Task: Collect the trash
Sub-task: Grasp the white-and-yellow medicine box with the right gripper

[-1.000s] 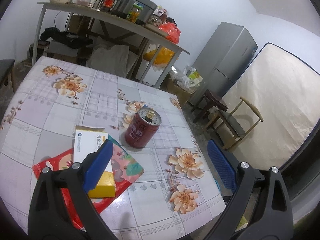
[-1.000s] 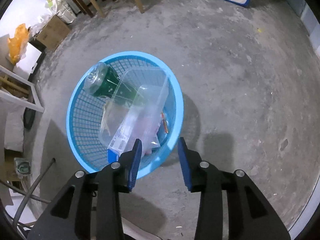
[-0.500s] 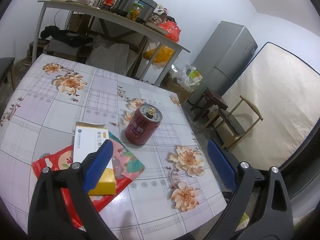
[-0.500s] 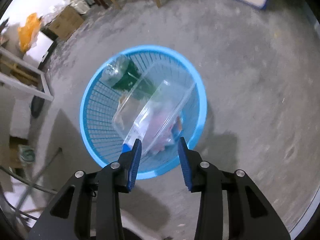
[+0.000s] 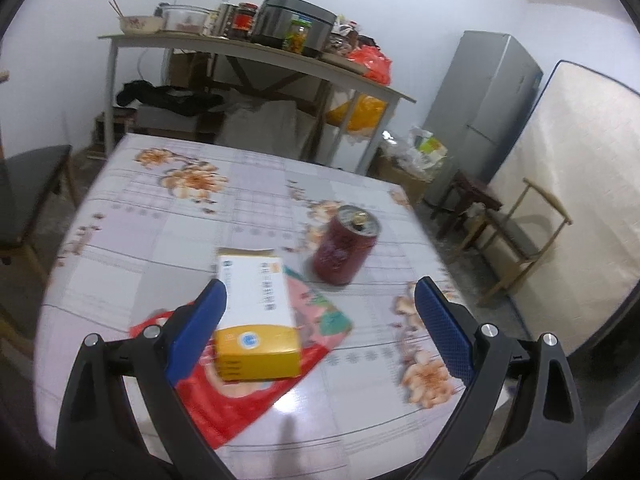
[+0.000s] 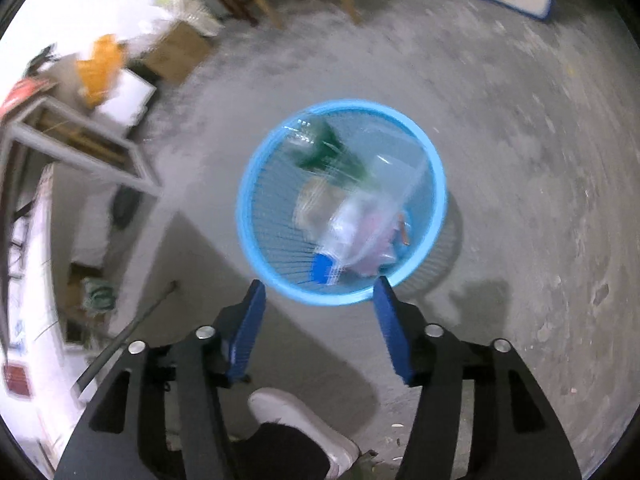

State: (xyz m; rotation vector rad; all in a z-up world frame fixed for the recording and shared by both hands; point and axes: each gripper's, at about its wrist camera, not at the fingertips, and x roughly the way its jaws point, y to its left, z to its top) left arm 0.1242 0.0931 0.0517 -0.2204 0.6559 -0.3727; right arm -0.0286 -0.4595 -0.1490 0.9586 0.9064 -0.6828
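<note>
In the left wrist view my left gripper (image 5: 320, 300) is open over the floral table (image 5: 160, 232). A white and yellow carton (image 5: 256, 312) lies just inside its left finger on a red wrapper (image 5: 224, 396). A dark red can (image 5: 344, 248) stands upright beyond the fingertips. In the right wrist view my right gripper (image 6: 320, 300) hangs high above a blue mesh basket (image 6: 256, 236) on the floor; its jaws are opening with nothing between them. A clear plastic box (image 6: 372, 208) and a green bottle (image 6: 320, 148) lie in the basket.
A person's white shoe (image 6: 300, 420) is under the right gripper. A metal shelf table (image 5: 248, 56) with jars and a cooker, a grey fridge (image 5: 484, 108), a mattress (image 5: 580, 184) and wooden chairs (image 5: 520, 240) stand past the table. A dark seat (image 5: 28, 196) sits at left.
The right gripper rose away from the basket and its jaws spread wider; the basket looks smaller. The left gripper swung slightly, so the carton now sits between its fingers.
</note>
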